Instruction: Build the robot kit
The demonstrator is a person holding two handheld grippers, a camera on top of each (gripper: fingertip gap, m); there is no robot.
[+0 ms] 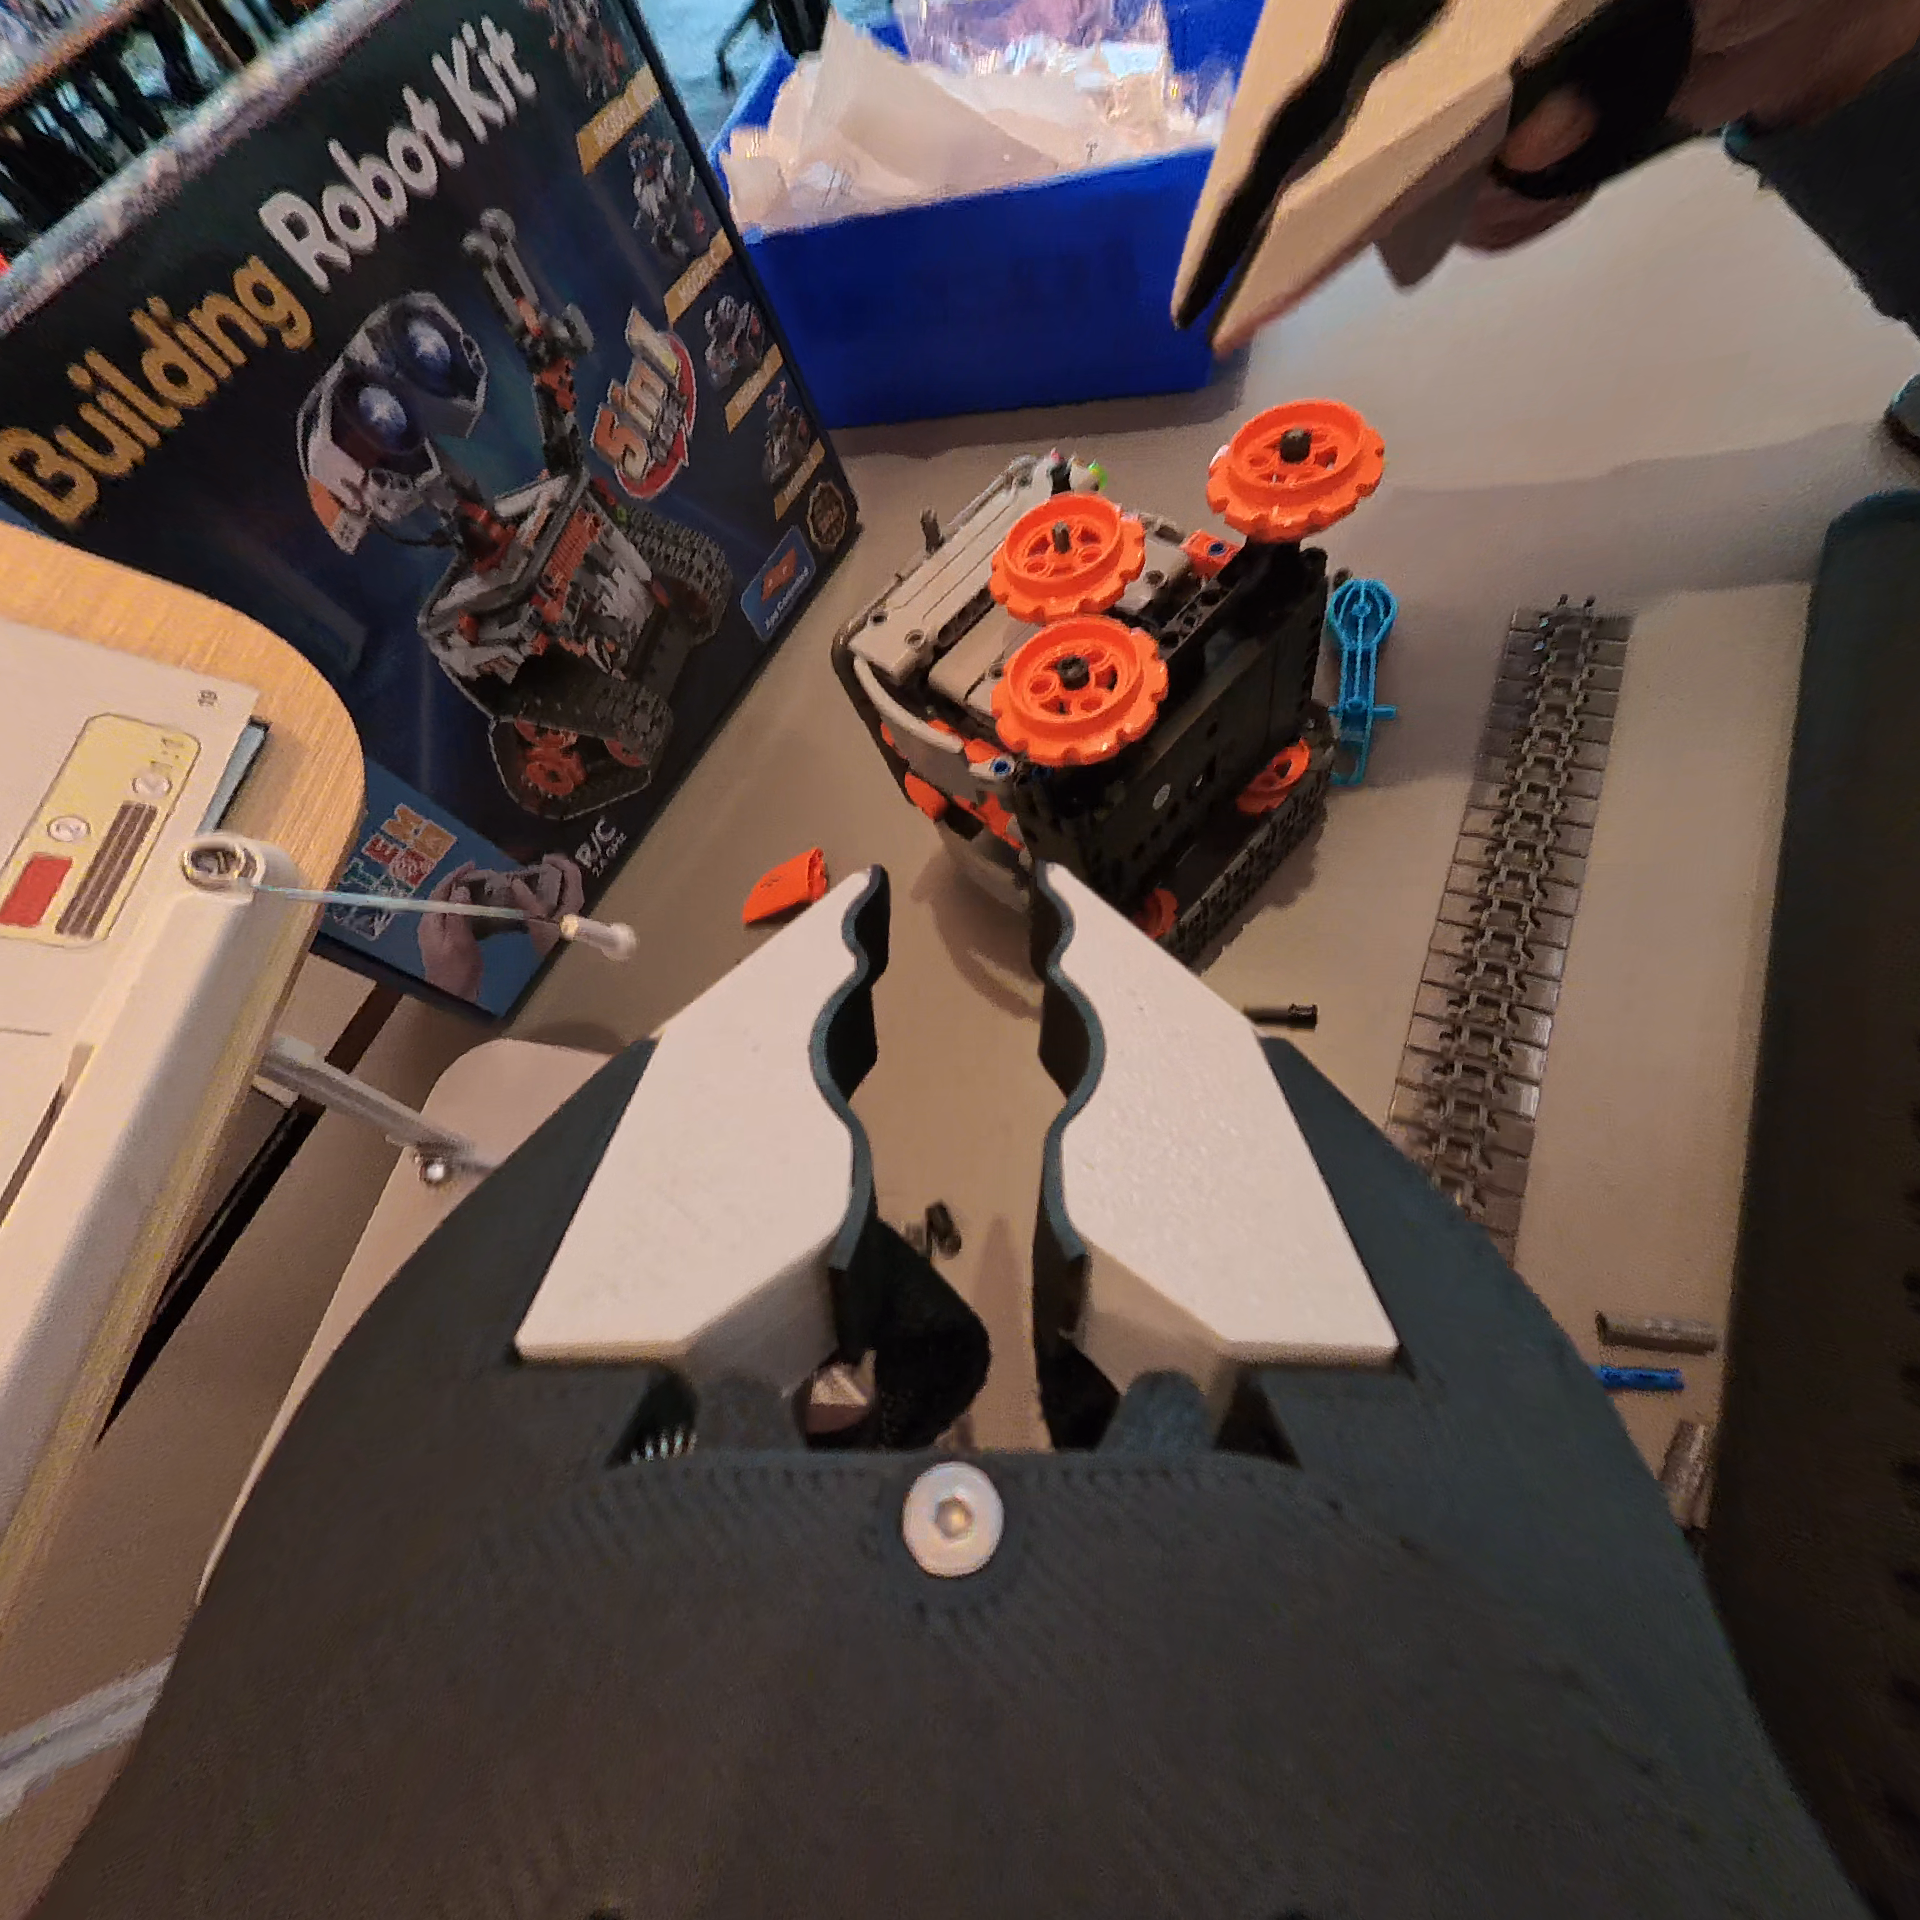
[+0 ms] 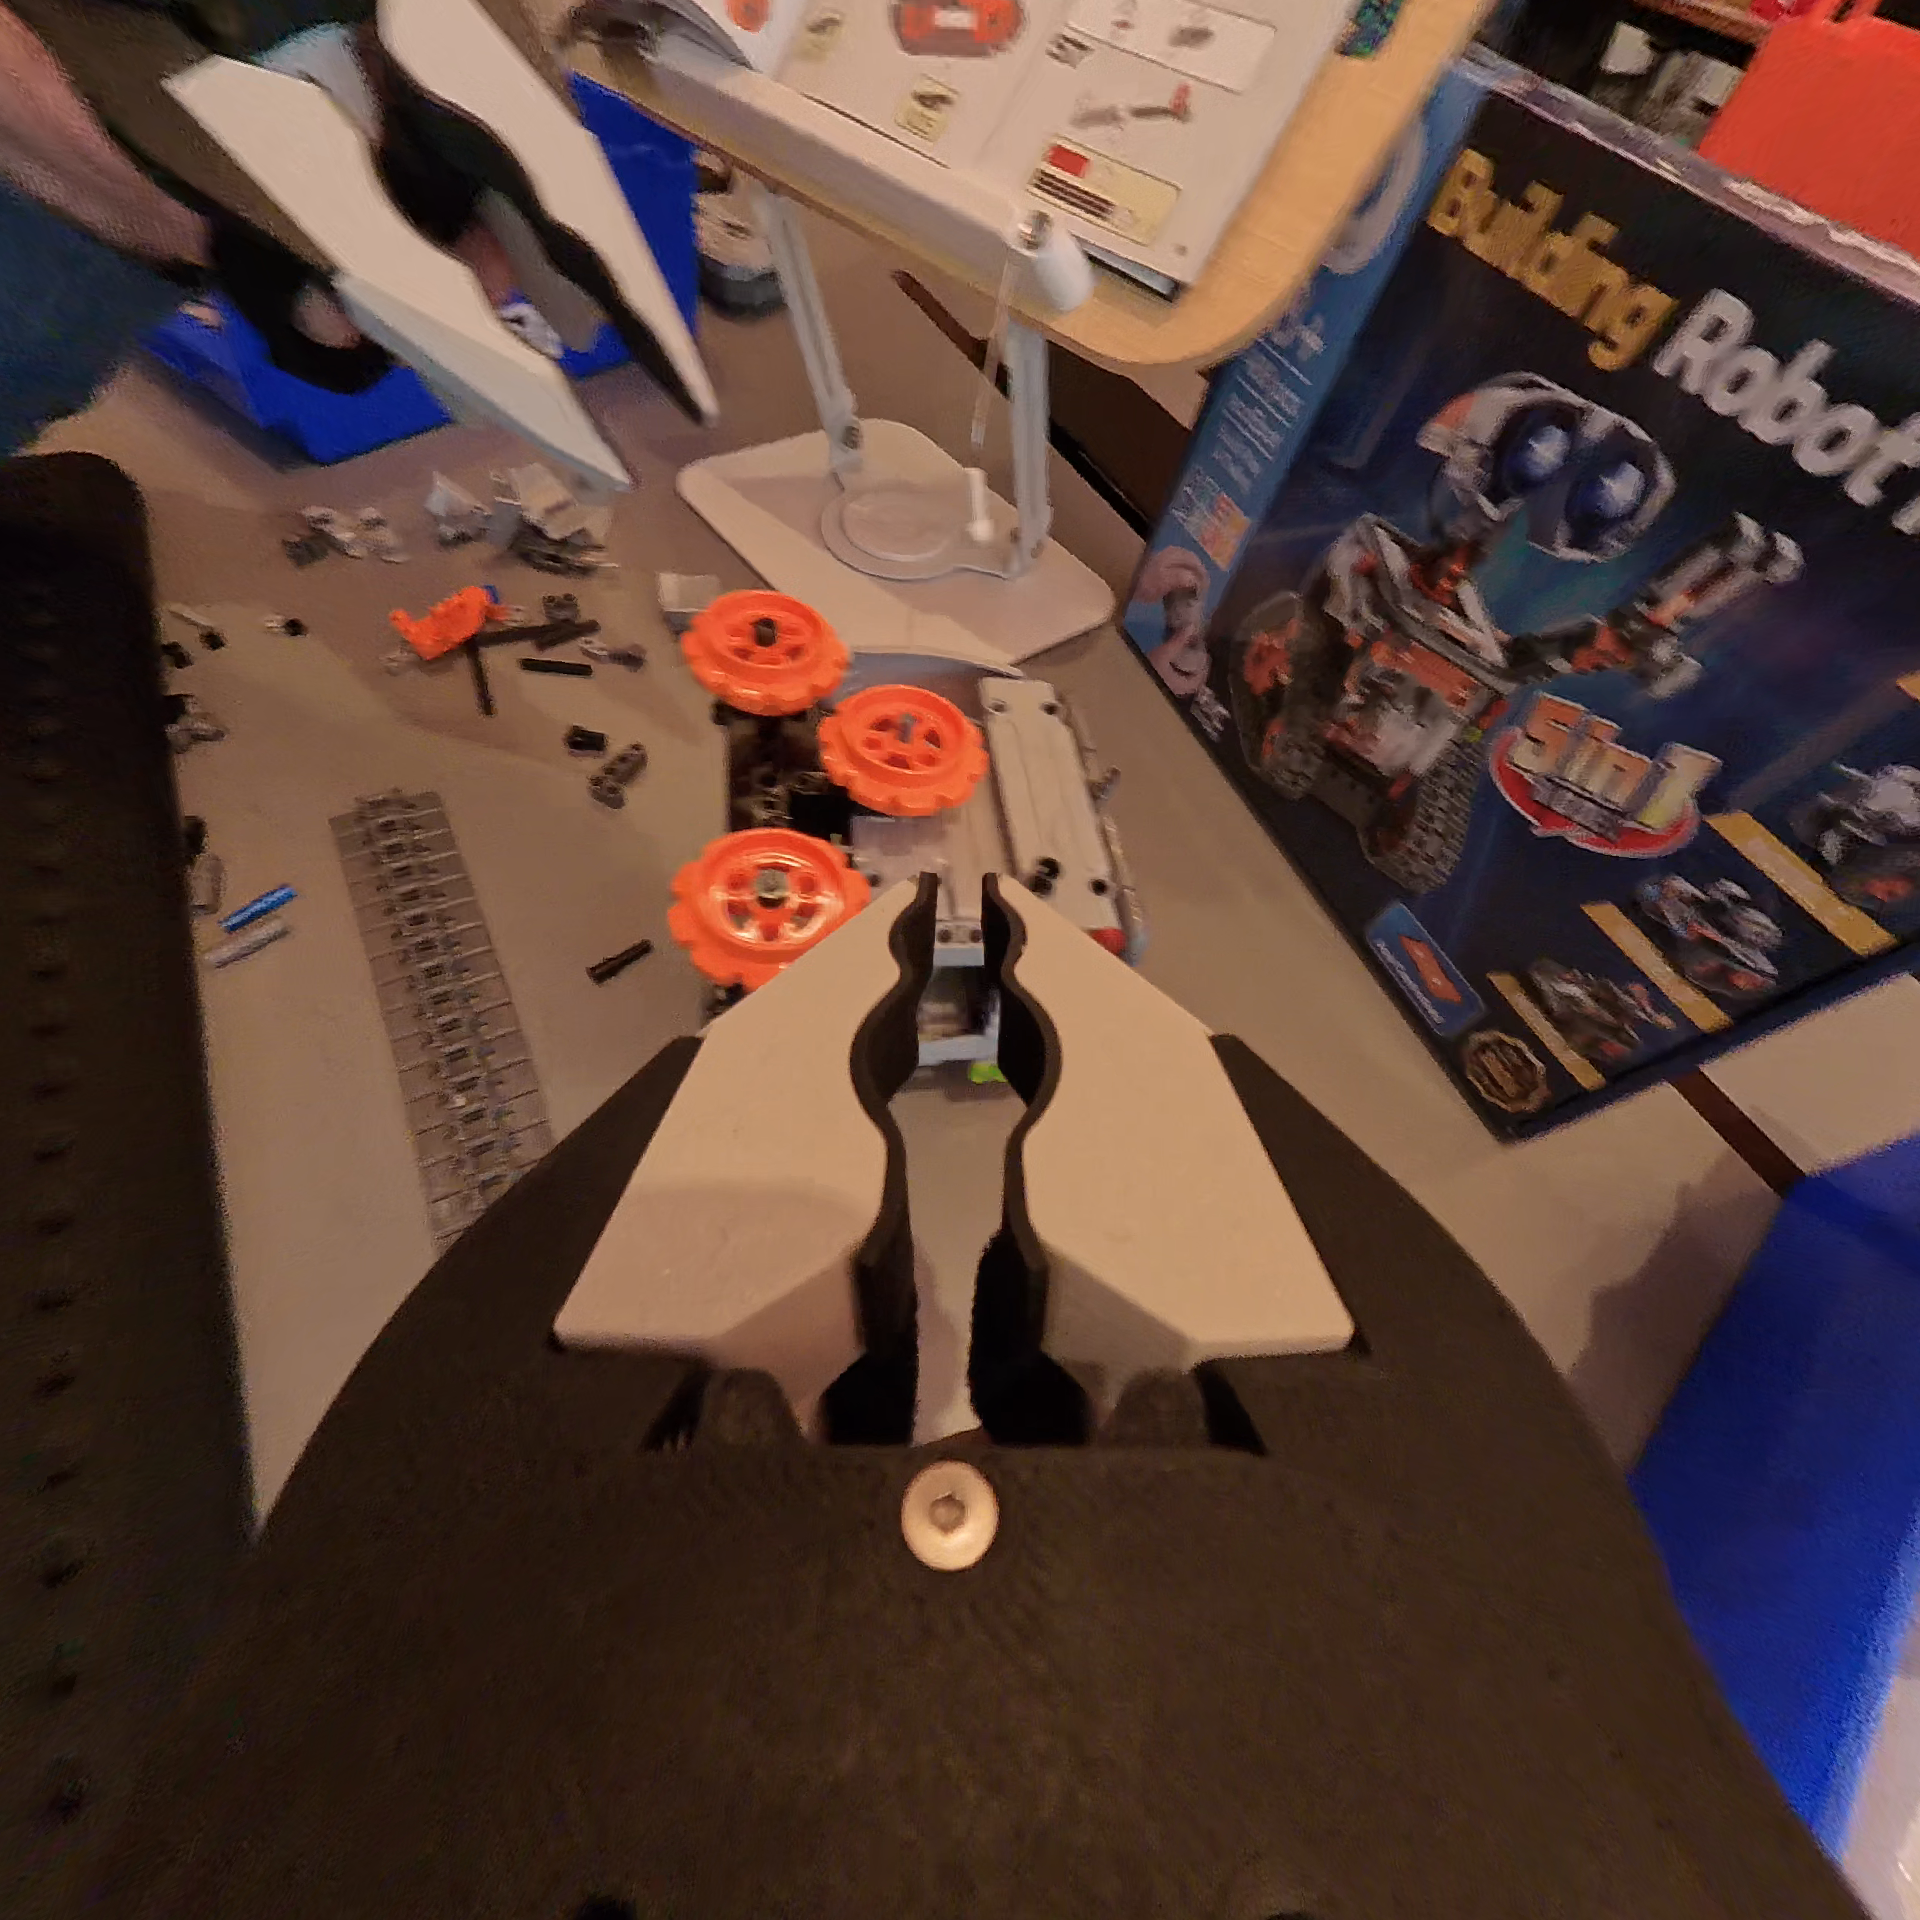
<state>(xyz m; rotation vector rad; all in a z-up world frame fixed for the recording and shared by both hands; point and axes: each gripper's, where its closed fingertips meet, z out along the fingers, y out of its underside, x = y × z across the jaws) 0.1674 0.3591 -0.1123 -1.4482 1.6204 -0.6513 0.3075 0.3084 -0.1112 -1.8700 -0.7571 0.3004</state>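
A part-built toy vehicle (image 1: 1143, 727) of black and grey bricks lies on its side on the grey table, with three orange wheels (image 1: 1081, 688) facing up. My left gripper (image 1: 961, 894) is open and empty, its tips just short of the model's near edge. My right gripper (image 2: 958, 888) hovers above the model (image 2: 1039, 810) beside an orange wheel (image 2: 767, 906). Its jaws stand a narrow gap apart and hold nothing. It also shows in the left wrist view (image 1: 1200, 327), high at the top right. The left gripper shows at the top left of the right wrist view (image 2: 665, 447).
A grey track strip (image 1: 1507, 914) lies right of the model, beside a black panel (image 1: 1849, 935). A dark kit box (image 1: 416, 468) stands on the left, with a blue bin (image 1: 987, 260) behind. A booklet stand (image 2: 914, 540) and loose small parts (image 2: 499, 623) crowd the table. A blue tool (image 1: 1356, 665) touches the model. The grippers' ends are close to 15 cm from one another.
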